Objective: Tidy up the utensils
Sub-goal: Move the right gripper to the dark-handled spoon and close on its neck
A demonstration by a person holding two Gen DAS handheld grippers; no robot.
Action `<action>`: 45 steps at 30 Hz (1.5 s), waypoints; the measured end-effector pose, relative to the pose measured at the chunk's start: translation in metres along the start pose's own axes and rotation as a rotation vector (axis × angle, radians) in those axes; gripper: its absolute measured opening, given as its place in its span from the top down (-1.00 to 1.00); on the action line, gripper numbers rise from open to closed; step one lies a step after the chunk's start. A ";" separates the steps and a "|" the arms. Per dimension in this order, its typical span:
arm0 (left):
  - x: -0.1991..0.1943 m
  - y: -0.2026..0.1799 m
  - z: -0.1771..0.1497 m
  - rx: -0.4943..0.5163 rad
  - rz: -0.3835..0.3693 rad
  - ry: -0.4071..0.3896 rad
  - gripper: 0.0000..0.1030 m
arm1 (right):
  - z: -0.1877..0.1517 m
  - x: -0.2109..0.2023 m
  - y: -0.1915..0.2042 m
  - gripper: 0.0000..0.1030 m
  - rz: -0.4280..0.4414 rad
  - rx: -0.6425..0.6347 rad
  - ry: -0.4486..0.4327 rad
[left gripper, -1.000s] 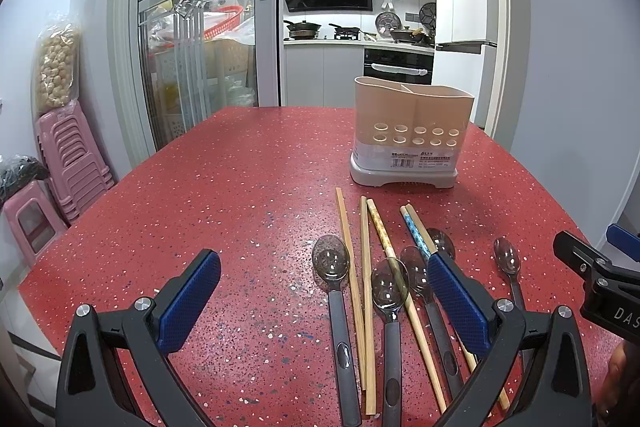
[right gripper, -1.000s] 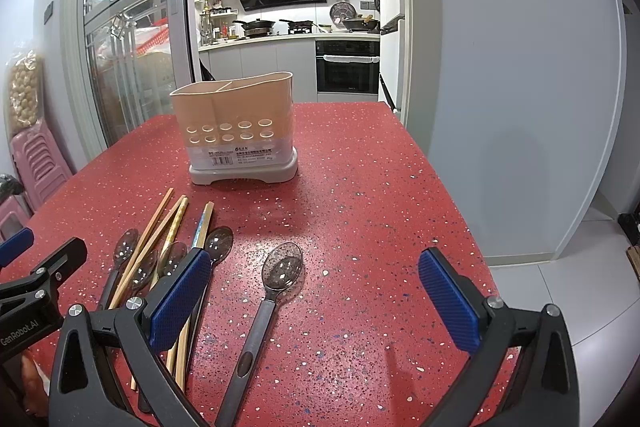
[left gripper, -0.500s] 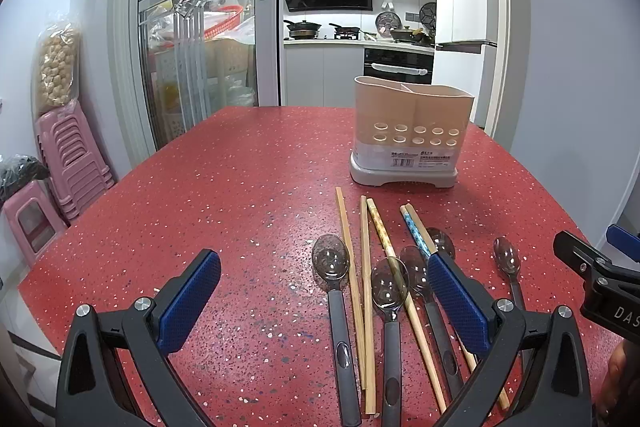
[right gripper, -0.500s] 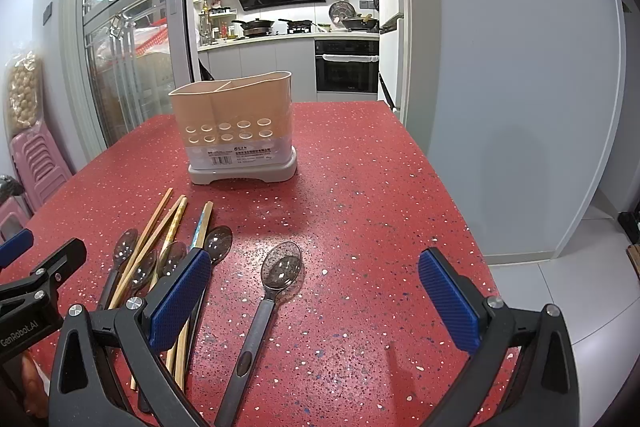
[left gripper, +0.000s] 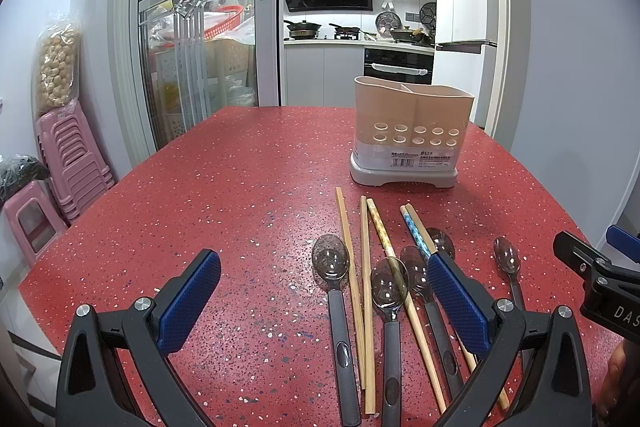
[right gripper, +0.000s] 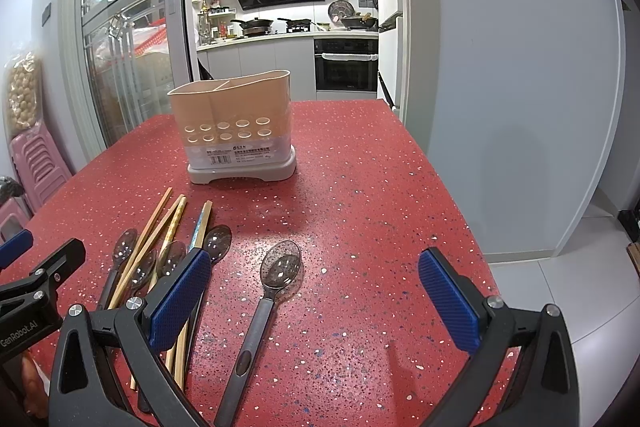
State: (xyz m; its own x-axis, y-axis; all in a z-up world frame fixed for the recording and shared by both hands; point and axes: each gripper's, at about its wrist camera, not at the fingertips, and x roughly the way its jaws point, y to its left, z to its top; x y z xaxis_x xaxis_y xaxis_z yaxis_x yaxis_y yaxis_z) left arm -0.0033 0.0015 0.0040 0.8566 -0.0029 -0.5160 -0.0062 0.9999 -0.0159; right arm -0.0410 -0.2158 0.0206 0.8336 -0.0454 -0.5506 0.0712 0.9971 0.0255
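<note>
A beige two-compartment utensil holder (left gripper: pixel 412 135) (right gripper: pixel 236 127) stands on the red speckled table (left gripper: pixel 248 195). In front of it lie several wooden chopsticks (left gripper: pixel 352 267) (right gripper: pixel 154 231) and several dark-handled spoons (left gripper: pixel 332 267). One spoon (right gripper: pixel 276 279) lies apart to the right. My left gripper (left gripper: pixel 320 303) is open and empty above the table's near edge, its right finger over the spoons. My right gripper (right gripper: pixel 316 299) is open and empty, with the lone spoon between its fingers' line of view.
Stacked pink stools (left gripper: pixel 68 163) stand left of the table by a glass sliding door (left gripper: pixel 192 47). The table's right edge (right gripper: pixel 452 195) drops to a tiled floor beside a grey wall. A kitchen lies behind.
</note>
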 end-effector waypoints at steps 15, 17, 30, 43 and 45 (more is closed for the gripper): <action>0.001 0.001 -0.001 -0.005 0.000 -0.010 -1.00 | -0.002 0.002 -0.002 -1.00 0.002 0.005 0.010; 0.001 0.001 -0.001 -0.005 0.000 -0.010 -1.00 | -0.002 0.002 -0.002 -1.00 0.002 0.006 0.012; 0.003 0.003 -0.003 -0.012 0.003 -0.001 -1.00 | -0.003 0.005 -0.002 -1.00 0.010 0.010 0.034; 0.060 0.031 -0.014 -0.025 0.009 0.315 -1.00 | 0.000 0.047 -0.005 -1.00 0.043 0.024 0.272; 0.065 0.034 -0.016 -0.036 0.006 0.358 -1.00 | 0.000 0.055 -0.005 -1.00 0.047 0.022 0.313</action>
State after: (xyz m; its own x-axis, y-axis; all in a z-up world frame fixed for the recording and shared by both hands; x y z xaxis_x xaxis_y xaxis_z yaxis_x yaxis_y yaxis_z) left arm 0.0437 0.0348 -0.0434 0.6218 -0.0092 -0.7831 -0.0339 0.9987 -0.0386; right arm 0.0045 -0.2232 -0.0100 0.6273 0.0252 -0.7784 0.0514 0.9960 0.0737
